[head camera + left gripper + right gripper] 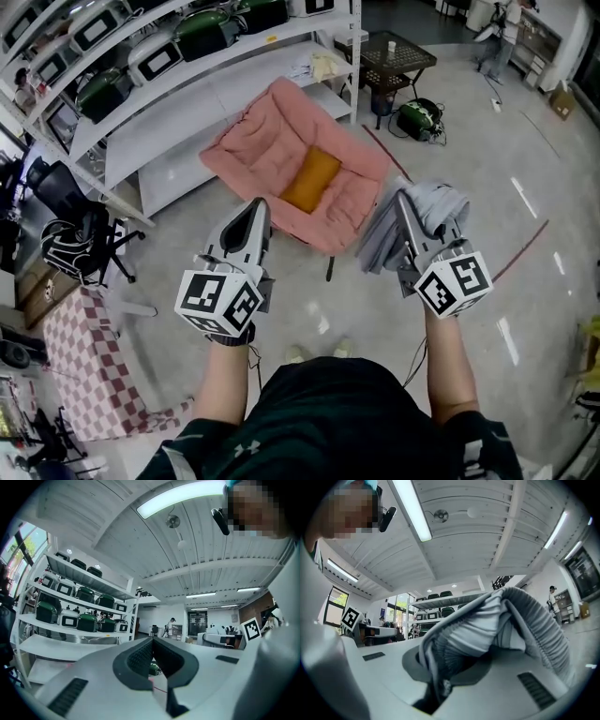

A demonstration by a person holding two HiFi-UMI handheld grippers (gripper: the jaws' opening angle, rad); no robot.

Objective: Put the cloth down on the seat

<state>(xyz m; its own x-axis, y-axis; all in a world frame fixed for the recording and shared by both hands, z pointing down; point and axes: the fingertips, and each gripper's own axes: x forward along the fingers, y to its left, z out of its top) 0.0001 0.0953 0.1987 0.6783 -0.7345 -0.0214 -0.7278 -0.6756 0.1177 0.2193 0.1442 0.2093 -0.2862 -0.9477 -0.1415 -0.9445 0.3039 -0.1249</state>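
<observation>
Cloth [429,212]: grey, bunched, clamped in the right gripper [403,201], off the seat's right edge.
Left gripper [258,210]: jaws together, empty.
Seat [267,141]: pink, orange cushion [311,180] lying on it.
Behind: shelving [202,92], black table [399,54].

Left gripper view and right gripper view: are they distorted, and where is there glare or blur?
Left gripper view: strong fisheye with dark corners, the shelf boards bend, and the ceiling lamp glares white. Right gripper view: same fisheye; the long lamp is blown out, while the cloth lies in soft, even light.
</observation>
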